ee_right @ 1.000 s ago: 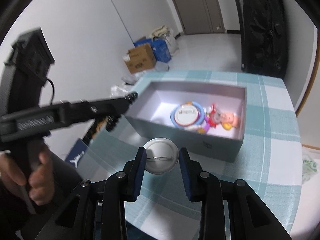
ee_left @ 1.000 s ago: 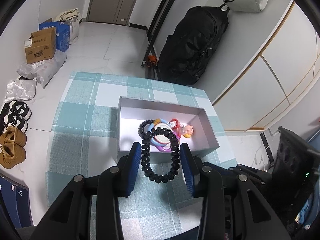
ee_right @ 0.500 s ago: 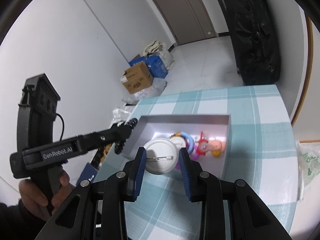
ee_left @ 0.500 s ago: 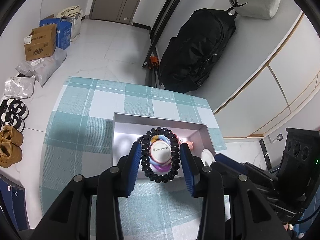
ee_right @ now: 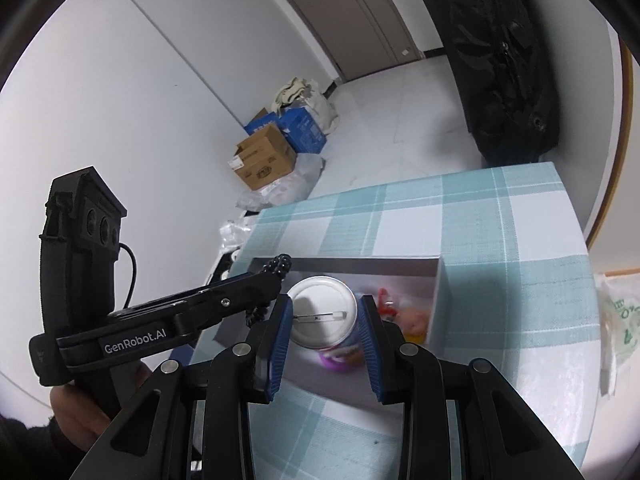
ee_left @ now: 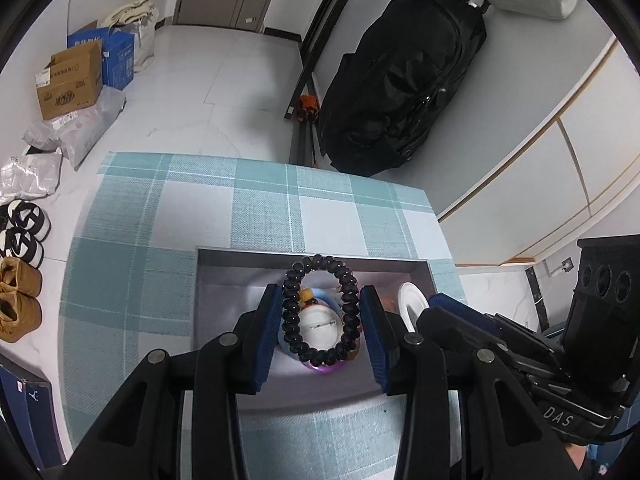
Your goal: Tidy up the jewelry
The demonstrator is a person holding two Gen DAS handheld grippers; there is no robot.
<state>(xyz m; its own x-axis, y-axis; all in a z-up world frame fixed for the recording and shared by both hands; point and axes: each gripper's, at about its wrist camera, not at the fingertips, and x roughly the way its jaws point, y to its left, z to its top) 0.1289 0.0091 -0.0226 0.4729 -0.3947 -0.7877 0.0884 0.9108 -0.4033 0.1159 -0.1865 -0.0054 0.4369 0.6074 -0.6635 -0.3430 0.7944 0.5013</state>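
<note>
My left gripper [ee_left: 320,312] is shut on a black bead bracelet [ee_left: 296,312] and holds it above the open grey box [ee_left: 224,256]. My right gripper [ee_right: 323,314] is shut on a white round pin badge [ee_right: 320,312], its back pin showing, also over the box [ee_right: 360,263]. The badge's edge shows in the left wrist view [ee_left: 412,304]. The left gripper and bracelet [ee_right: 278,264] show at the left of the right wrist view. In the box lie a purple ring piece [ee_right: 340,356], a round badge [ee_left: 320,328] and a red and pink charm [ee_right: 400,312].
The box stands on a table with a teal checked cloth [ee_left: 256,200]. A black bag [ee_left: 400,96] leans on the wall beyond it. Cardboard boxes [ee_left: 68,80], bags and shoes [ee_left: 16,300] lie on the floor to the left.
Both grippers have moved forward over the box with their loads. The box now sits right under the fingers in both views.
</note>
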